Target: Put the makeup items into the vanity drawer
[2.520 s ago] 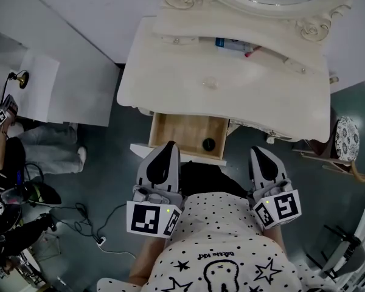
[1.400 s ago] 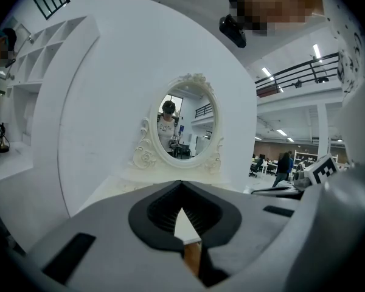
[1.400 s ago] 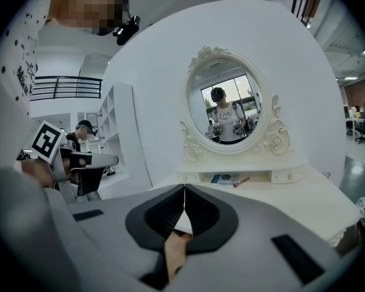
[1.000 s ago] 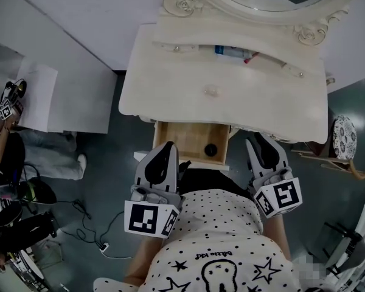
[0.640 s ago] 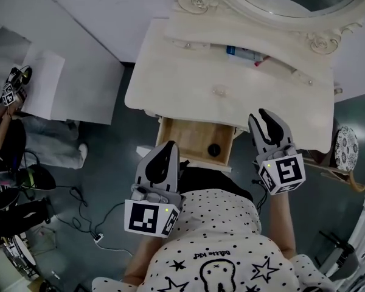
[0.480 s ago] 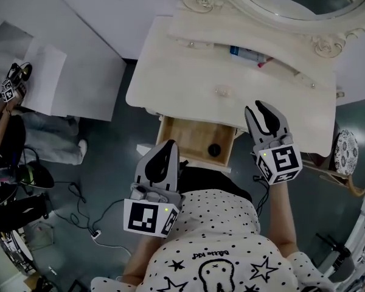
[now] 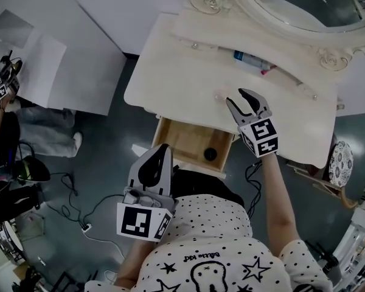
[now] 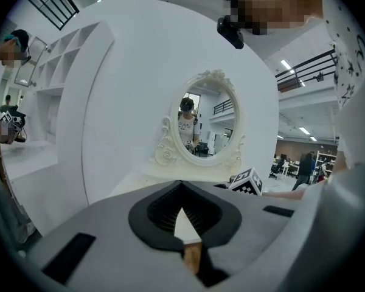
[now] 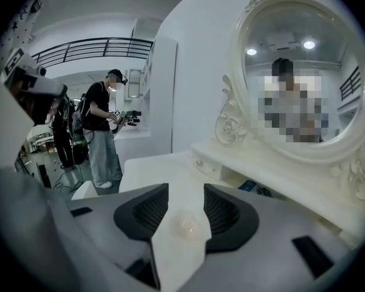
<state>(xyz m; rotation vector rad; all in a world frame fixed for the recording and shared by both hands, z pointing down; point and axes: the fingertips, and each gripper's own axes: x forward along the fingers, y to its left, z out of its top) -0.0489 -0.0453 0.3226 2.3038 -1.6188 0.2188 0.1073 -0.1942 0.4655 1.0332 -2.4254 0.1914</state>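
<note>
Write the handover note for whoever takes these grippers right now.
Left claw: shut, empty, near the front of the open drawer.
Right claw: jaws have just been opening, above the vanity top; small clear round item in line with the gap, not gripped.
Done: small black round item lies in the drawer.
Left: the clear item, and a blue tube on the shelf under the mirror.

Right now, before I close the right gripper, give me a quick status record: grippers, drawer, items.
right gripper: open, jaws have just been opening, small clear round item between them on the vanity top
left gripper: shut, empty, in front of the drawer
drawer: open, black round item inside
shelf: blue-labelled tube
</note>
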